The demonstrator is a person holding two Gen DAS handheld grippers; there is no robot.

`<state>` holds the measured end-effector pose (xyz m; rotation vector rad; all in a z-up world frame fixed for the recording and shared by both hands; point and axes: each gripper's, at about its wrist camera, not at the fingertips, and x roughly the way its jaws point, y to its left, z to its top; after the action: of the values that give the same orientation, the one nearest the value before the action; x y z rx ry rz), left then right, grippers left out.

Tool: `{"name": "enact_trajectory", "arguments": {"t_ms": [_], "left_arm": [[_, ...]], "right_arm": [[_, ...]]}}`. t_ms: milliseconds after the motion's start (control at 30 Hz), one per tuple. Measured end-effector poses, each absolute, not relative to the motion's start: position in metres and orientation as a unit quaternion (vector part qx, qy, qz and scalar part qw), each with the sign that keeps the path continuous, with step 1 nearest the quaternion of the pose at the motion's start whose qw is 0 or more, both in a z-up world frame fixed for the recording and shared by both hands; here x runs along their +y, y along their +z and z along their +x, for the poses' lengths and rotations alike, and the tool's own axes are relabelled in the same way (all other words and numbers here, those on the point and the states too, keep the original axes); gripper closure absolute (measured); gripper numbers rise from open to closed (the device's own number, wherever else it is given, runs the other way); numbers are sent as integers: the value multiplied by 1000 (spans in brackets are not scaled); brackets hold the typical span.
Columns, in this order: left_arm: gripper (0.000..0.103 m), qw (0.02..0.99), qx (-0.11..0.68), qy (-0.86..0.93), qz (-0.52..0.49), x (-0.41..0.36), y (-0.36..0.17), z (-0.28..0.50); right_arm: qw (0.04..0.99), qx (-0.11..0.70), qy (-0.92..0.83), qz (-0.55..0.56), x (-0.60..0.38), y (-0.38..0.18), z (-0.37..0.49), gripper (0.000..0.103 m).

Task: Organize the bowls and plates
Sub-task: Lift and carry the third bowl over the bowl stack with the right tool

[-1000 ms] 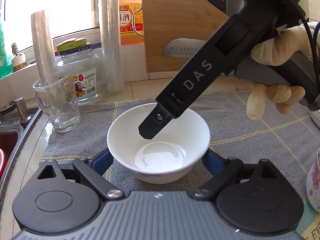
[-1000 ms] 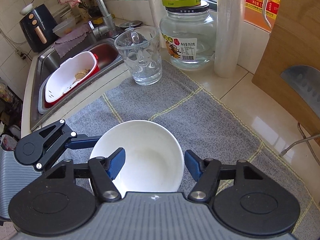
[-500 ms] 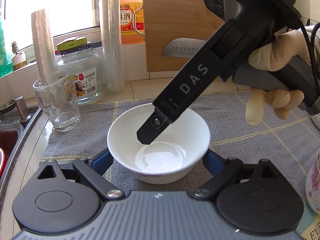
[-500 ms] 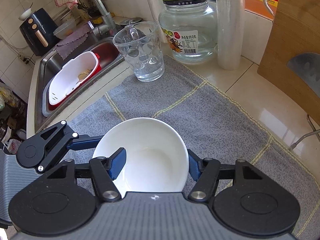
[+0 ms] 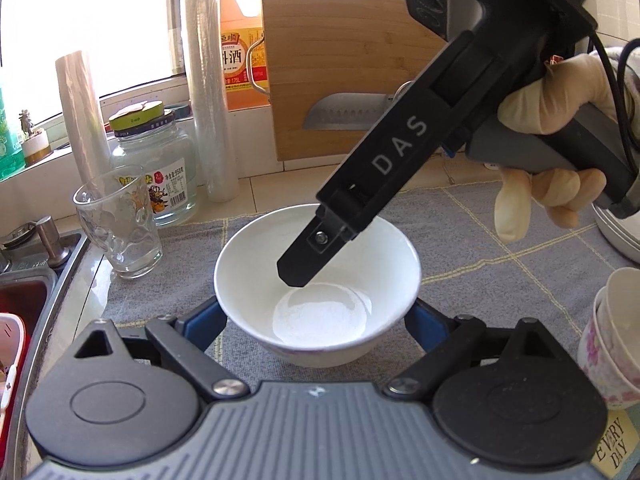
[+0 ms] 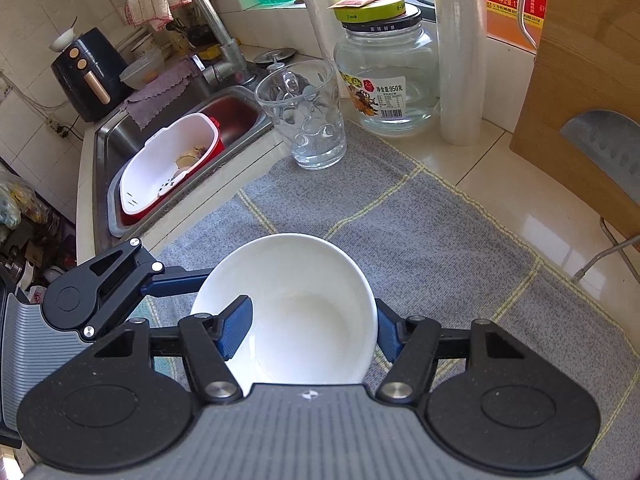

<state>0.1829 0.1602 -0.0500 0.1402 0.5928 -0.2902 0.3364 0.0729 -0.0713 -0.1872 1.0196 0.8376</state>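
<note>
A plain white bowl [image 5: 320, 312] hangs just above the grey mat [image 5: 500, 256], held from two sides. My left gripper [image 5: 316, 322] grips it by the outer walls, one blue pad on each side. My right gripper [image 6: 310, 332] comes in from the upper right in a gloved hand [image 5: 552, 104] and is shut on the bowl's [image 6: 304, 312] wall. One of its fingers [image 5: 304, 264] reaches inside the bowl and the other is hidden outside. In the right wrist view the left gripper's finger [image 6: 176, 280] touches the bowl's left side.
A glass tumbler [image 6: 304, 116], a lidded jar [image 6: 388, 76] and rolls of film [image 6: 456, 52] stand behind the mat. A cutting board with a cleaver [image 5: 348, 112] leans at the back. The sink [image 6: 240, 112] with a red-and-white basket [image 6: 168, 164] lies left. Floral cups [image 5: 612, 328] and a plate's rim [image 5: 616, 236] sit right.
The counter and the things on it have slid a little in both views. The bowl keeps its place between the fingers, so both grippers have moved together with it, slightly upward.
</note>
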Motion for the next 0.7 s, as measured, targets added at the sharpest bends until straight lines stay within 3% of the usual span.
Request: {"name": "enact_trajectory", "arguments": {"t_ms": [700], "left_arm": [[8,936,290,-185,75,123,-19,95]], "right_arm": [[798,461,385,-58,18,-42,229,33]]}}
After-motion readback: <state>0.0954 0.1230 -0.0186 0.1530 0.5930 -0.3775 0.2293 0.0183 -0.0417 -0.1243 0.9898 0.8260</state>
